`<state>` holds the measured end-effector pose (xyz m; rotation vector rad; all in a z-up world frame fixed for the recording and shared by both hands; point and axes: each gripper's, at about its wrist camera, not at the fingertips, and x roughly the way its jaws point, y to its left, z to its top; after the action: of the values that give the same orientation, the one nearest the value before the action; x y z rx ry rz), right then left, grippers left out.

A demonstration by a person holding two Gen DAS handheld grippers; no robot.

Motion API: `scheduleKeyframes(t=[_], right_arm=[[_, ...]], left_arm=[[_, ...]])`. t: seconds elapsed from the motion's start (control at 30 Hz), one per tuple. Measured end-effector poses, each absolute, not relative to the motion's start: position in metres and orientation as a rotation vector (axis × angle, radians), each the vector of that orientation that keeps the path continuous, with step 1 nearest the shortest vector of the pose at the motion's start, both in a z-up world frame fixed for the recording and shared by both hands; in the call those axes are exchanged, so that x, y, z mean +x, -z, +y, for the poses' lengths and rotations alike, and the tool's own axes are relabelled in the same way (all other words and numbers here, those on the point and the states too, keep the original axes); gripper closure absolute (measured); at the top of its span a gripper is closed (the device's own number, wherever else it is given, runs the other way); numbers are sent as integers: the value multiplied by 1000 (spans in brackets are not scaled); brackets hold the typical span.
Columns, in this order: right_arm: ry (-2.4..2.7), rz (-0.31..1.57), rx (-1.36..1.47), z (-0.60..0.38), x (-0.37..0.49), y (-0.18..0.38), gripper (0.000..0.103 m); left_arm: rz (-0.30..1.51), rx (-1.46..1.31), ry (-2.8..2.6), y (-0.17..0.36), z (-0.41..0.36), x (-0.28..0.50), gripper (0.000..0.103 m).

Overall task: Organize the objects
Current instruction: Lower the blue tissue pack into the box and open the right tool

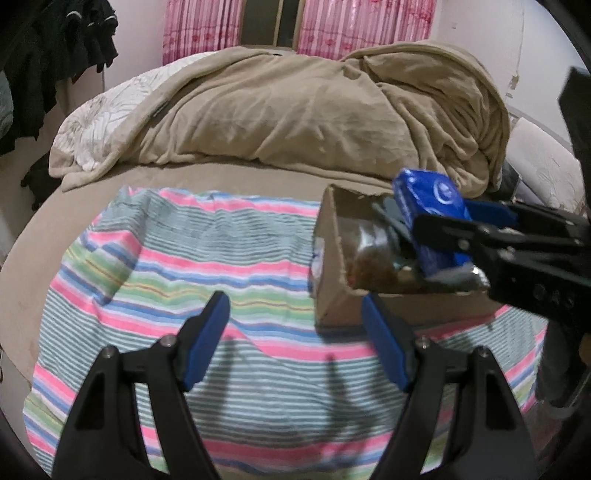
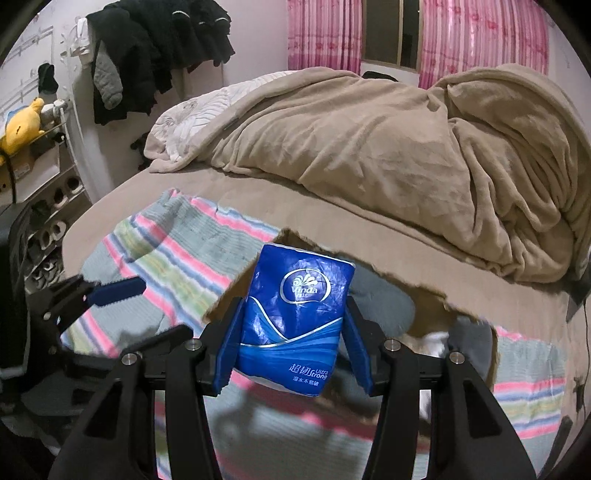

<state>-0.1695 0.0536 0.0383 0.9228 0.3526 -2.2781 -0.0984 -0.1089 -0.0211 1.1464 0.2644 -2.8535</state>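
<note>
My right gripper (image 2: pixel 293 308) is shut on a blue tissue pack (image 2: pixel 295 325), its blue pads pressing both sides. The pack hangs over an open cardboard box (image 2: pixel 424 291) with a torn rim that stands on a striped cloth (image 2: pixel 166 251). In the left wrist view the same tissue pack (image 1: pixel 428 218) is held above the box (image 1: pixel 332 280), which holds a clear container with brown contents (image 1: pixel 369 254). My left gripper (image 1: pixel 293 306) stands open just left of the box, with only the striped cloth (image 1: pixel 184 258) beneath it. One of its blue fingers (image 2: pixel 118 291) shows at the left of the right wrist view.
A crumpled beige blanket (image 1: pixel 314 110) fills the far half of the bed. Dark clothes (image 2: pixel 147 48) hang on the left wall above a yellow plush toy (image 2: pixel 22 125) and a rack of shoes (image 2: pixel 55 206). Pink curtains (image 2: pixel 321 33) frame a window.
</note>
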Motion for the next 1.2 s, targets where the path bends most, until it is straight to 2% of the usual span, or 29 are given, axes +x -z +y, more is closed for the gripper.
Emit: scheduleKeyframes(t=[0.23, 0.53, 0.6, 0.73, 0.83, 1.2], right_arm=[[2271, 332, 988, 35, -192, -10, 49], [2216, 307, 1072, 30, -199, 28, 49], [2218, 291, 1060, 33, -199, 26, 46], [2216, 254, 1042, 41, -197, 19, 29], [2228, 251, 1025, 48, -191, 13, 24], [2311, 208, 1010, 98, -164, -16, 22]], left_arm=[[311, 1215, 2813, 38, -118, -108, 28], [276, 1254, 2769, 47, -115, -113, 27], [286, 1252, 2765, 47, -117, -112, 27], [295, 1253, 2757, 48, -119, -111, 27], [283, 1247, 2755, 47, -117, -109, 27], [221, 1269, 2798, 33, -96, -80, 26]])
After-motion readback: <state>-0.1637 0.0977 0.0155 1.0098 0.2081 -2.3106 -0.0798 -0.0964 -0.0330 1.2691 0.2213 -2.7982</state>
